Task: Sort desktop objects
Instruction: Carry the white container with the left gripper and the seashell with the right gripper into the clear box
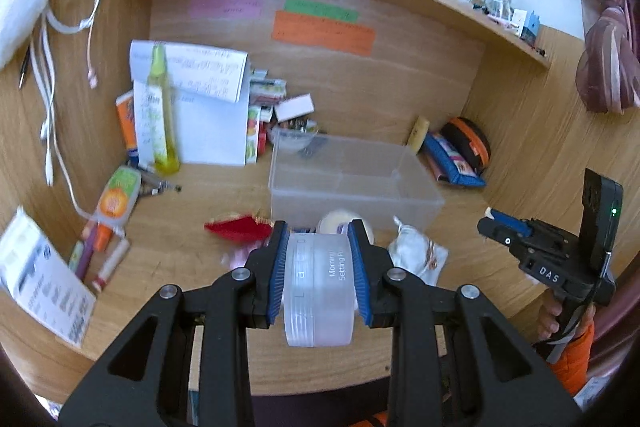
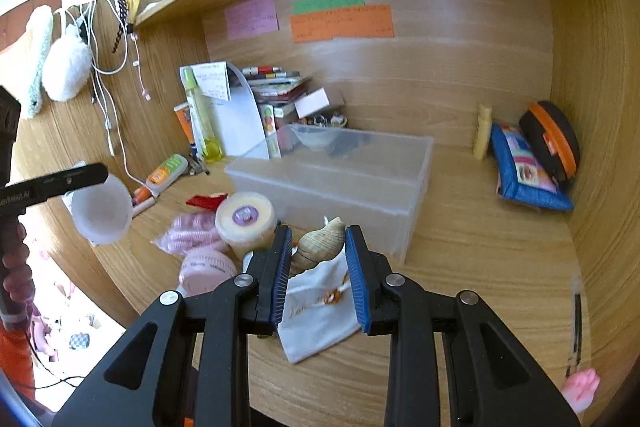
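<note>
The left gripper (image 1: 319, 259) clenches a frosted cosmetic jar (image 1: 319, 291) above the desk, just short of the clear plastic bin (image 1: 416, 203). The right gripper (image 2: 318, 275) hangs released over a white pouch (image 2: 316, 319) and seashell (image 2: 320, 243), seemingly touching neither

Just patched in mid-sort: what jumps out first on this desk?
The left tongs grip a frosted round jar, held above the desk in front of the clear plastic bin. The right tongs hang open over a seashell and a white pouch. Orange, green and pink notes mark the back wall.
</note>
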Tool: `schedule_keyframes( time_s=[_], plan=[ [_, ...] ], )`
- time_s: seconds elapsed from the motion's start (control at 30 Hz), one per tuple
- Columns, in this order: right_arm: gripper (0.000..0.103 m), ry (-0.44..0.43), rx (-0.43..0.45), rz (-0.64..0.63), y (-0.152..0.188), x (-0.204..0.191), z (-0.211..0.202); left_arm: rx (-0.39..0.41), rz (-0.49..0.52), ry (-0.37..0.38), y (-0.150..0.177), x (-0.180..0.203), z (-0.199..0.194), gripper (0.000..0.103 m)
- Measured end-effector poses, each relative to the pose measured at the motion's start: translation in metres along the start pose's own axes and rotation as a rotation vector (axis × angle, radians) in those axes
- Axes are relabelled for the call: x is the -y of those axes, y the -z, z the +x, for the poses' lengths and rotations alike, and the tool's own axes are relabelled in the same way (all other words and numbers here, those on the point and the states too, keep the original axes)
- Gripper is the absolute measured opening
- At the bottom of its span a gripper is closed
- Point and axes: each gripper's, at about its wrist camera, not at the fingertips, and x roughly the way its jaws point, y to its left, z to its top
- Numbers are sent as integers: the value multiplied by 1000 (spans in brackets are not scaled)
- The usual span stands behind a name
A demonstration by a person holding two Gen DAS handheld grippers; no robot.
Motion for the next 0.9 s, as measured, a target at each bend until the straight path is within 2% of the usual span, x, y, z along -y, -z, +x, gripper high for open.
schedule_keyframes(
  time_s=[0.23,0.53,0.73,0.9],
  plan=[
    [25,-5,26,6,-22,7,0,2,23,36,-31,5,20,29],
    [25,19,49,0,-55,17,11,-50,36,72,-56,6,76,29],
    [25,46,36,-12,-75,26,33,-100,33,83,-76,2,116,29],
    [25,31,-16,-10,-86,37,63,-136,36,93,-92,0,144,29]
  ],
)
